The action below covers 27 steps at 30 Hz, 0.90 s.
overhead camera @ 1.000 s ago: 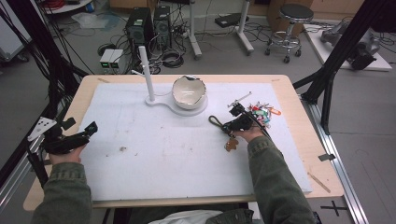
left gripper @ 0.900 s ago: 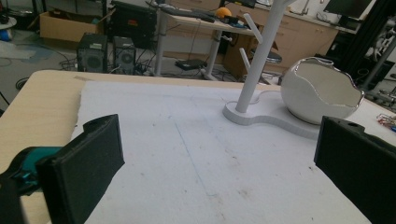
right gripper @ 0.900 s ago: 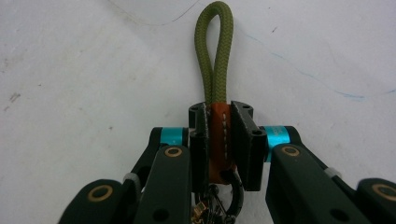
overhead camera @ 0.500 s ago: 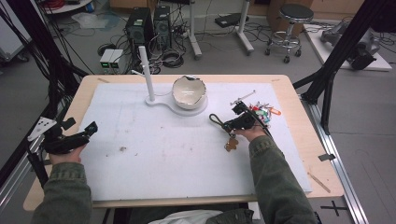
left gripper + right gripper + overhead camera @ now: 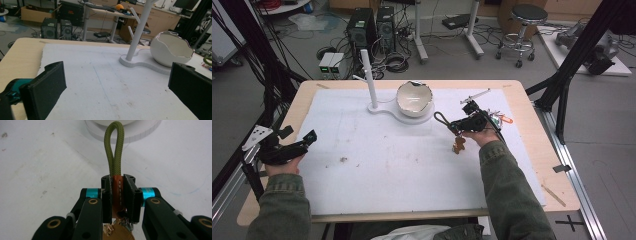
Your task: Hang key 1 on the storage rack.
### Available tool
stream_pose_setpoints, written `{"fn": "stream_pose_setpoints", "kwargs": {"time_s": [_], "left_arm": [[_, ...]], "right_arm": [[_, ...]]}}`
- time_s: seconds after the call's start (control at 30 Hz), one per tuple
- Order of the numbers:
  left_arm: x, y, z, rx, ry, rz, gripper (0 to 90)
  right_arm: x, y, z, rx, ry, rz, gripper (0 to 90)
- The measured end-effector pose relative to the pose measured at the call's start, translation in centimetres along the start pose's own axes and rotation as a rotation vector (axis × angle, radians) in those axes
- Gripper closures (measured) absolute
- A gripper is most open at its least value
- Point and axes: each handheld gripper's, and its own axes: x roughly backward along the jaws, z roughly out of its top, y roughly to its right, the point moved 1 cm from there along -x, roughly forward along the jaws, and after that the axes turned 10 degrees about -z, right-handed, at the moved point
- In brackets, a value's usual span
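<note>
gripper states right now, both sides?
Left gripper: open, nothing between the jaws.
Right gripper: closed on the keychain strap, green cord loop sticking out ahead.

The keychain (image 5: pixel 117 195) is an olive-green cord loop on a stitched orange-brown leather tab, with a tan tag dangling under it – it's lifted off the white mat (image 5: pixel 377 165), toward the table's right edge.

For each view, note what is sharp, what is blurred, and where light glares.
High view: even, soft light. Left gripper view: bowl sharp, near pads soft. Right gripper view: right gripper and green cord loop sharp, white mat washed out.
</note>
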Motion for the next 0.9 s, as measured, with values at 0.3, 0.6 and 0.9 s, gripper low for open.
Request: {"fn": "stream_pose_setpoints", "kwargs": {"time_s": [0.3,0.6,0.9], "left_arm": [[0.0,0.0,0.0,-0.001,-0.001,-0.001,1.7],[0.0,0.0,0.0,0.001,0.0,-0.001,1.7],[-0.1,-0.1,0.0,0.008,0.005,-0.004,1.7]], "right_arm": [[1.4,-0.8,1.7,0.01,0.037,0.024,78.2],[2.0,-0.9,2.6,0.01,0.071,0.034,78.2],[2.3,-1.5,3.8,0.012,0.076,0.043,78.2]]}}
